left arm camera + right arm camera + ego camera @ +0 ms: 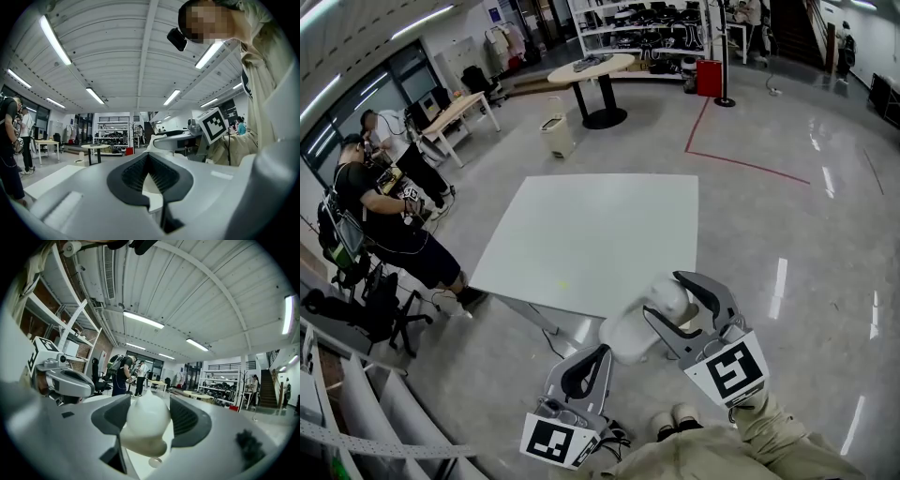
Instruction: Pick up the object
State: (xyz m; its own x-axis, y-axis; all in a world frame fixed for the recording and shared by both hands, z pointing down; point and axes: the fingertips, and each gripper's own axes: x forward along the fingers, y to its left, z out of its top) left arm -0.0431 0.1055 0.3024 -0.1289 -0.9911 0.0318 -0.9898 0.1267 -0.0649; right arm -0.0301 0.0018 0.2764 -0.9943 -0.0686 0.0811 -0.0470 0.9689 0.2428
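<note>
The right gripper has its jaws clamped on a white object, held up near the bench edge. The left gripper has its jaws together, empty.

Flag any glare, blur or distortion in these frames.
Head view: fisheye bending, ceiling-light streaks glaring on the glossy floor. Right gripper view: the white object between the jaws is soft, background sharper. Left gripper view: dark corner vignette, near foreground blurred.
</note>
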